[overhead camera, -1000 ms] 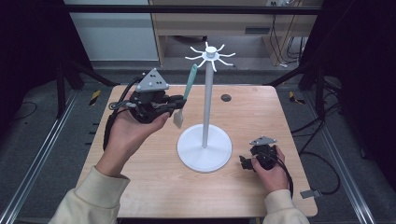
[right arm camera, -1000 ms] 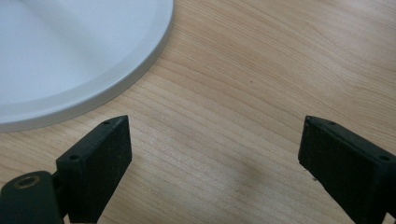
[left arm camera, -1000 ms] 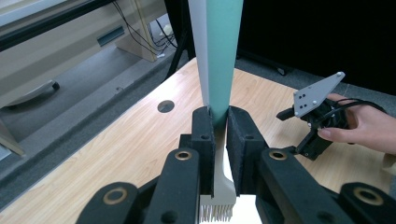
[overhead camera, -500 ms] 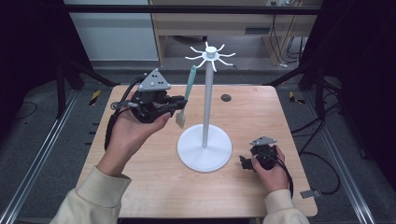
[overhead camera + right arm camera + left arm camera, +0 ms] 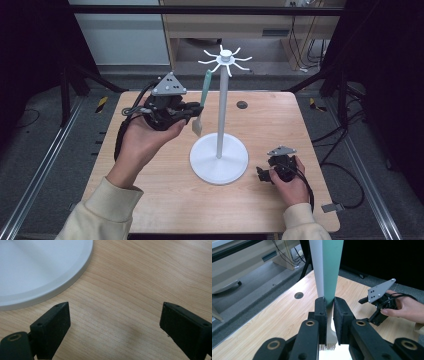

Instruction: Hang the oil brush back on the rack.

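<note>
Left hand-held gripper [image 5: 192, 111] raised, pinching green brush [image 5: 202, 100] upright beside stand [image 5: 222, 100], right hand-held gripper [image 5: 113, 322] spread, low over table [image 5: 280, 120]

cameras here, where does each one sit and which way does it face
High view: above the person's side, looking forward and down on the table; both forearms, hands and tongs show.
Left gripper view: on the left tongs, looking along jaws shut on the green-handled brush; the other hand shows farther off.
Right gripper view: on the right tongs, low over the wood, jaws open.
Shared: the white stand, its pole in the left gripper view, its base in the right.
</note>
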{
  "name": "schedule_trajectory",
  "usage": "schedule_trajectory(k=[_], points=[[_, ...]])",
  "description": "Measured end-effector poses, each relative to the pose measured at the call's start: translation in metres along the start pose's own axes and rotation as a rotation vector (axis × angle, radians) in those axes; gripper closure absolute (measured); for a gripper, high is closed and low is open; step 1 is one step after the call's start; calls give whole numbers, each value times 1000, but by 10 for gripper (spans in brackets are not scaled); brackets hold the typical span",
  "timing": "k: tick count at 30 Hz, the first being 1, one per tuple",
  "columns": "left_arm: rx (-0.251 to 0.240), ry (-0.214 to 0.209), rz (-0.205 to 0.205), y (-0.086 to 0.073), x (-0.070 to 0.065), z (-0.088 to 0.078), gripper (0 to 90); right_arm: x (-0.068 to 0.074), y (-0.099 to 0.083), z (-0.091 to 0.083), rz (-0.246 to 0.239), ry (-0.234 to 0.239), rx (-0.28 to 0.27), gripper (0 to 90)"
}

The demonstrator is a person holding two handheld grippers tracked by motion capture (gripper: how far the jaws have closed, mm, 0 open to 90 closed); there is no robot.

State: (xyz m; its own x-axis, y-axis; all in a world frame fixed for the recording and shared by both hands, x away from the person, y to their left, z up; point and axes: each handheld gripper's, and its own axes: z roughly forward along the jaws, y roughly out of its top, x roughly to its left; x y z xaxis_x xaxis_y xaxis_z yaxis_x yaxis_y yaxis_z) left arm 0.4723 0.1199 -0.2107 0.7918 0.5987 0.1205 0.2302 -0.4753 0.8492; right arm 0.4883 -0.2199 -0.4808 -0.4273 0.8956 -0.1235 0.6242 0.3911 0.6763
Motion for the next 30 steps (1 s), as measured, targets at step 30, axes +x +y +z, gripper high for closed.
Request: schedule_trajectory(k=[30], points=[[32,-40,-41,5,2,5,816,0,0,0,-3,3,-5,102]])
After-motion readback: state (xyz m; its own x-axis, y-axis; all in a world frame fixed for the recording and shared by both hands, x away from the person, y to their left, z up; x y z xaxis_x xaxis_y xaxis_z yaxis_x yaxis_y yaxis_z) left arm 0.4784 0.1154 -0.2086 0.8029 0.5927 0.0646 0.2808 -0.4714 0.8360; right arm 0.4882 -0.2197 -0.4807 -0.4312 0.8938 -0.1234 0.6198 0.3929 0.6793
